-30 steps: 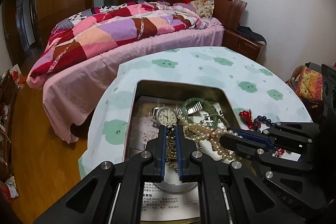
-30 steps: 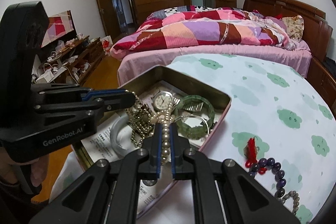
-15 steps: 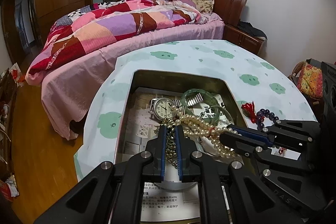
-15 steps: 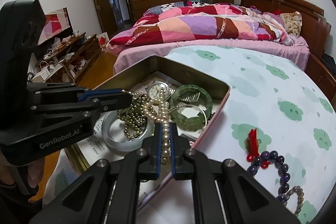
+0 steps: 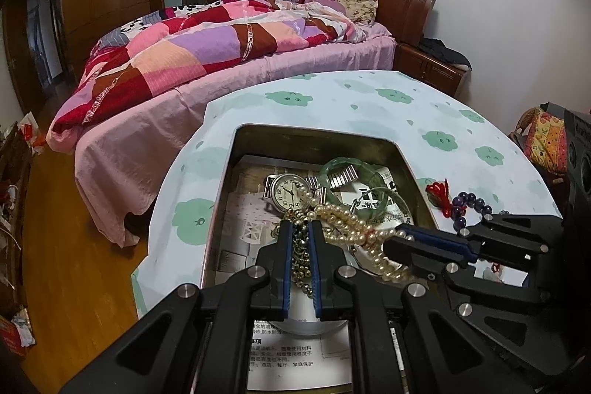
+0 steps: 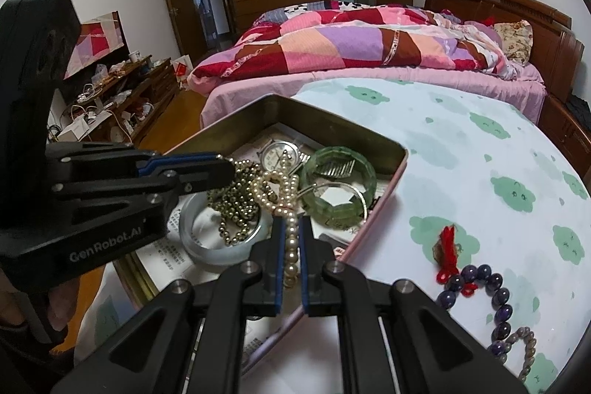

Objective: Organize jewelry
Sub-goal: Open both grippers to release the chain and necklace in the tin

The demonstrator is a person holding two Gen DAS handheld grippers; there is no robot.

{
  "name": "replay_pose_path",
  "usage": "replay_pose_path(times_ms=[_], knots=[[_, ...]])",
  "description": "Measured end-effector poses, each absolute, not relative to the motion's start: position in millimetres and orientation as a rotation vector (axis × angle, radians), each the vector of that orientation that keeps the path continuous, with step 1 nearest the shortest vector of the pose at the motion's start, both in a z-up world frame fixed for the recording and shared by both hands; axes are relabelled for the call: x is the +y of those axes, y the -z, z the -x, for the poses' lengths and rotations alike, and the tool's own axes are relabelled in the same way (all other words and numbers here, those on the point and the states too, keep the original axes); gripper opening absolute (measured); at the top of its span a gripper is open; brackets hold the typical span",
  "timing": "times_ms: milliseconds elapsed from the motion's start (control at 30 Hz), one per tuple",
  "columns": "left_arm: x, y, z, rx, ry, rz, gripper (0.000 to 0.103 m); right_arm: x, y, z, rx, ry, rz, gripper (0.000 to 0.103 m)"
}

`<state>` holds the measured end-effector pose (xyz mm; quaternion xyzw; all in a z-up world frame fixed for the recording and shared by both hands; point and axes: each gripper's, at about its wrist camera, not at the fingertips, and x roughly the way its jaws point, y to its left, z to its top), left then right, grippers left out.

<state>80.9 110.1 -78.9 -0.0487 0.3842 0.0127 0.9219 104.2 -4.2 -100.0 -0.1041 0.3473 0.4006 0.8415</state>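
Note:
A metal tin (image 5: 317, 135) (image 6: 332, 119) sits on the round table and holds jewelry. My left gripper (image 5: 300, 228) (image 6: 221, 168) is shut on a gold bead chain (image 5: 301, 268) (image 6: 236, 205) that hangs over the tin. My right gripper (image 6: 290, 226) (image 5: 395, 239) is shut on a pearl necklace (image 6: 280, 187) (image 5: 343, 220), which is tangled with the chain. In the tin lie a wristwatch (image 5: 290, 191) (image 6: 279, 152), a green jade bangle (image 6: 338, 178) (image 5: 347, 168), a thin clear bangle (image 5: 384, 205) and a pale bangle (image 6: 218, 246).
A purple bead bracelet (image 6: 487, 287) (image 5: 469, 204) with a red tassel (image 6: 447, 246) (image 5: 439, 192) lies on the cloud-print tablecloth (image 6: 461, 143) right of the tin. A bed (image 5: 221, 54) stands beyond the table. Printed paper (image 5: 280, 357) lines the tin.
Both grippers have lifted slightly and drawn apart, so the pearl necklace and gold chain are pulled up and stretched over the tin. Both stay shut.

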Motion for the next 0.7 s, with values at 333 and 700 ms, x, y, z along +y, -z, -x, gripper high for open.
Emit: replay_pose_path(times_ms=[333, 700], knots=[[110, 62, -69, 0.726, -0.064, 0.103, 0.077, -21, 87, -101, 0.709, -0.853, 0.172, 0.045], [85, 59, -67, 0.716, -0.047, 0.062, 0.076, -129, 80, -121, 0.716, -0.630, 0.086, 0.060]])
